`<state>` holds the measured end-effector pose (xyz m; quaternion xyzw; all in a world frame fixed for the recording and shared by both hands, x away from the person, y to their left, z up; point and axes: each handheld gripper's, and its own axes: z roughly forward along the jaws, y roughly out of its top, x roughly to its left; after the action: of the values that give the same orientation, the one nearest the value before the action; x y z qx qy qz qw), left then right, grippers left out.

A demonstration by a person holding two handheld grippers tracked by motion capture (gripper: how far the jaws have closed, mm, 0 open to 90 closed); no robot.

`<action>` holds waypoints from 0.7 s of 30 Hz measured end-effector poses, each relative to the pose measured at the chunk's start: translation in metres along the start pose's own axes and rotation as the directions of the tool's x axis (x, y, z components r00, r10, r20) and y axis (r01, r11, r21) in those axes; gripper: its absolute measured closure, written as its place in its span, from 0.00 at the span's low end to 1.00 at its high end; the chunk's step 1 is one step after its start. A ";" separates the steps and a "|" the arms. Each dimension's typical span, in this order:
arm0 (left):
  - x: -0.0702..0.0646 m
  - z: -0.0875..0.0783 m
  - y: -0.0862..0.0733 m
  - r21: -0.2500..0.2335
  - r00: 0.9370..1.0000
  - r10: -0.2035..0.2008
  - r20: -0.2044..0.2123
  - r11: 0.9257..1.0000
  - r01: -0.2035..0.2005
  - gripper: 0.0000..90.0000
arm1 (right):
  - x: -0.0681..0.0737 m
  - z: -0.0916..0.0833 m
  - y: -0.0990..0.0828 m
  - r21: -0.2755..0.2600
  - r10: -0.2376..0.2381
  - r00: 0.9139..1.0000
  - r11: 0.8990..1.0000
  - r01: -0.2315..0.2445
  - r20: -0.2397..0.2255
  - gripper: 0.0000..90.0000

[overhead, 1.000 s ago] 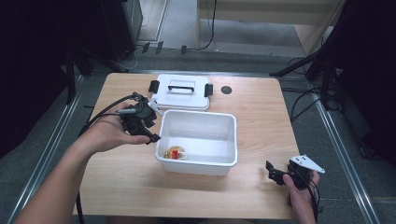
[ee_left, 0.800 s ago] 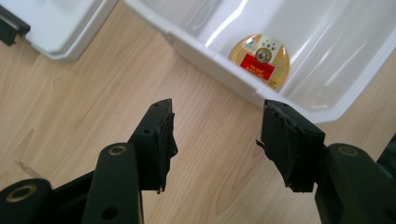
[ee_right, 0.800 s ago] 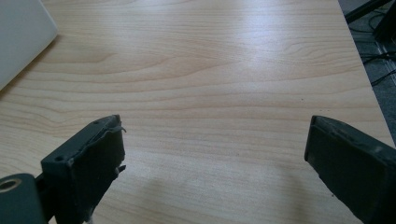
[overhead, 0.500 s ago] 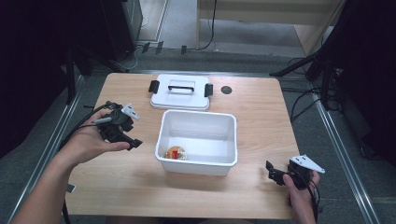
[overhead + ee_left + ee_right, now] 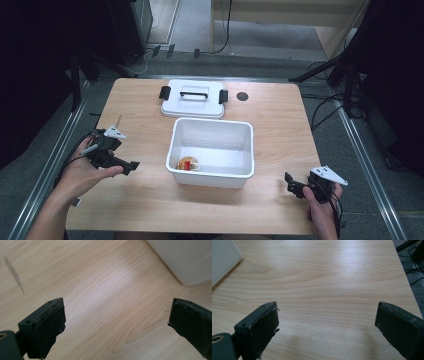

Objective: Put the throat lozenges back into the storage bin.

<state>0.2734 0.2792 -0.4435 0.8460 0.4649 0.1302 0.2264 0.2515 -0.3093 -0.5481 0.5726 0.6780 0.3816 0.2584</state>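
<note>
A white plastic bin [image 5: 212,146] stands open at the table's middle, with a small red and yellow object [image 5: 188,164] lying in its near left corner. Its white lid [image 5: 193,99] with black side latches lies flat behind it. My left gripper [image 5: 131,166] is held low over the table to the left of the bin, open and empty; the left gripper view has a corner of the bin [image 5: 185,260] at upper right. Near the front right edge my right gripper [image 5: 291,184] is open with nothing between its jaws, and its own view catches the bin's corner [image 5: 222,260] at upper left.
A small dark round hole [image 5: 242,96] sits in the wooden table [image 5: 280,115] right of the lid. Metal rails [image 5: 55,155] run along both sides of the table, with cables on the floor beyond. A dark streak [image 5: 15,272] marks the wood.
My left gripper has pulled back from the bin's left rim, moving left and toward the person, and now sits low over the table. The right gripper has stayed put.
</note>
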 end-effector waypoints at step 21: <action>0.040 0.030 -0.120 -0.395 0.912 -0.406 -0.056 0.848 0.353 0.00 | 0.000 0.000 0.000 0.003 0.004 1.000 1.000 -0.005 0.007 0.06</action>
<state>0.2206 0.3613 -0.5297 0.6666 0.6040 0.2274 0.3729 0.2516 -0.3094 -0.5482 0.5759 0.6763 0.3791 0.2592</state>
